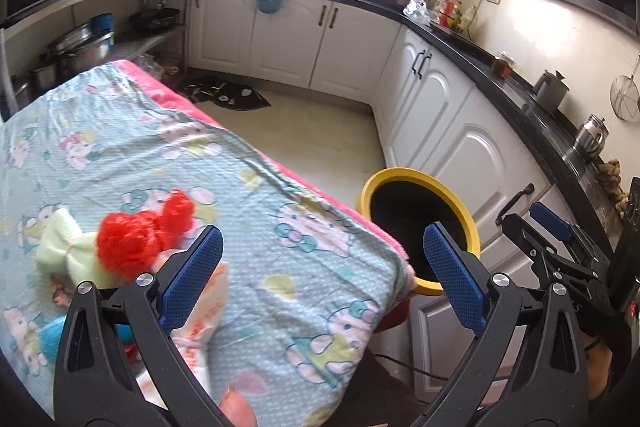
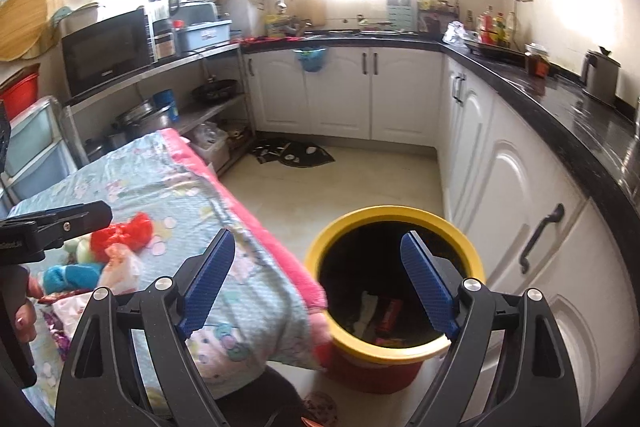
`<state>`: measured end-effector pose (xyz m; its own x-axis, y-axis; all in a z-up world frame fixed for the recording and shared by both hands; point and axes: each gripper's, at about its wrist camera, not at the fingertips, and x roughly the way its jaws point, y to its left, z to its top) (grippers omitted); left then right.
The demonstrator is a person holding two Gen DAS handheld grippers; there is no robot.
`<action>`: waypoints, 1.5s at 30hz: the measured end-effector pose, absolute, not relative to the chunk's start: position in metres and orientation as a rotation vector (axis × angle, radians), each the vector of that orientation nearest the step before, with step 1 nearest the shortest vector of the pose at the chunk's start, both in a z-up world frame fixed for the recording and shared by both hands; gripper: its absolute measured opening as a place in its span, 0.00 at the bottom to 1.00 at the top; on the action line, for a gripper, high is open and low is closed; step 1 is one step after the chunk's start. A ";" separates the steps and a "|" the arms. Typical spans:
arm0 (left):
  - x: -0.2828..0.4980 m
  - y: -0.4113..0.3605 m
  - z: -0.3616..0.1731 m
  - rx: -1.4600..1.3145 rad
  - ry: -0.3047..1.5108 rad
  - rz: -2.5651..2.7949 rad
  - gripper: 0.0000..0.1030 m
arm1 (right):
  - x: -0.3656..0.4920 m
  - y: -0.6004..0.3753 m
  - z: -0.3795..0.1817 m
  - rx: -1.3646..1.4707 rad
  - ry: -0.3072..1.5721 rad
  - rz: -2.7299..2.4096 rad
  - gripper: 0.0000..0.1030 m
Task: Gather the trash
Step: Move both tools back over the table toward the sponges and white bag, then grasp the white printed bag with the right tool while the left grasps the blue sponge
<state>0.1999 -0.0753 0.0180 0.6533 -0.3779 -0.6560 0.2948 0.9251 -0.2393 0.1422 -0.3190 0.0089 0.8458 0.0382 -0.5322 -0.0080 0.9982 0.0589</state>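
A bin with a yellow rim (image 1: 400,175) (image 2: 400,213) stands on the floor beside the cloth-covered table (image 1: 288,267) (image 2: 160,179). White and red wrappers (image 2: 384,311) lie inside the bin. My right gripper (image 2: 317,235) (image 1: 522,217) hangs open over the bin's mouth with nothing between its fingers. My left gripper (image 1: 323,229) is open over the table's near corner, also holding nothing. On the cloth lie a crumpled red plastic piece (image 1: 140,231) (image 2: 124,231), a pale green foam piece (image 1: 68,247), a blue item (image 1: 52,339) (image 2: 68,275) and a white printed wrapper (image 1: 200,311) (image 2: 120,267).
White cabinets (image 1: 460,131) under a black counter (image 2: 560,107) run along the back and right, close behind the bin. A dark mat (image 2: 296,153) lies on the floor. A metal shelf with a microwave (image 2: 108,51) stands left. A person's hand (image 2: 22,311) shows at the left edge.
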 end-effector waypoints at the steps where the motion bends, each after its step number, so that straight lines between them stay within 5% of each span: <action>1: 0.198 -0.071 0.019 -0.111 0.764 -0.368 0.90 | 0.142 -0.313 0.010 0.053 0.561 0.039 0.80; 28: 0.167 0.082 0.012 -0.160 0.749 -0.053 0.90 | 0.149 -0.158 0.001 -0.073 0.623 0.377 0.80; 45: 0.159 0.145 -0.054 -0.189 0.886 -0.044 0.90 | 0.172 -0.092 -0.046 -0.088 0.789 0.478 0.80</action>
<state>0.1593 0.1445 -0.0537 0.6326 -0.1160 -0.7658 -0.0402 0.9825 -0.1820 0.1722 -0.0918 -0.0456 0.6039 0.3805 -0.7003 -0.4449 0.8900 0.0999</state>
